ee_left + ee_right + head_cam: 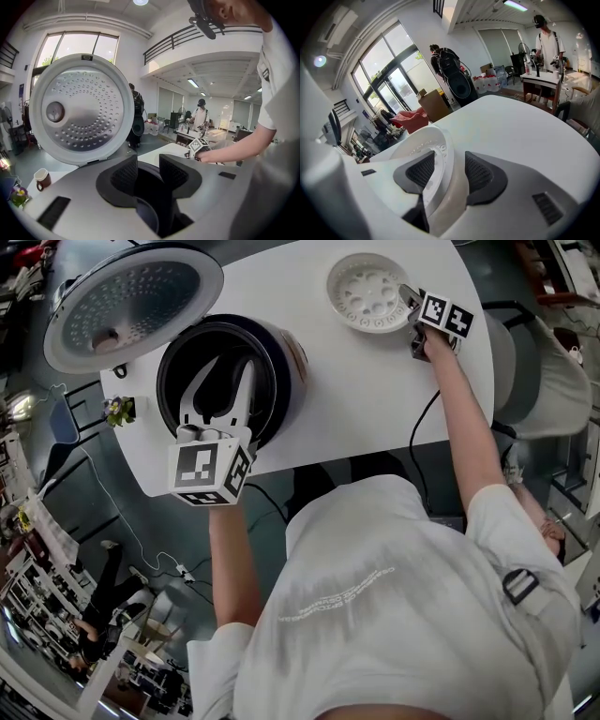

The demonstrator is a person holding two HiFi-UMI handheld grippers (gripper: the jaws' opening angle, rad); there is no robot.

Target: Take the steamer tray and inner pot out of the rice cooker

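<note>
Steamer tray (368,292) is already lying out of the cooker, sitting flat on the white counter (375,399) toward 1 o'clock in the head view; the first half of the task is judged done.

Right gripper (449,161) is straddling the tray's rim at its 3 o'clock edge; its fingers are standing apart with the rim between them, not clamping it.

Inner pot (178,371) is sitting seated in the rice cooker (289,352), at 8 o'clock of the tray and well apart from it; the lid (131,301) is standing open at the cooker's 10 o'clock.

Left gripper (234,362) is reaching over the pot mouth from 6 o'clock; its fingers are spread, gripping nothing.

Step in hand: release of the tray, approach to the pot.

Next move, as judged: the left fingers are needing to bracket the pot's rim, close firmly, then lift straight up clear of the cooker; the right gripper is needing to back off the tray without dragging it.
</note>
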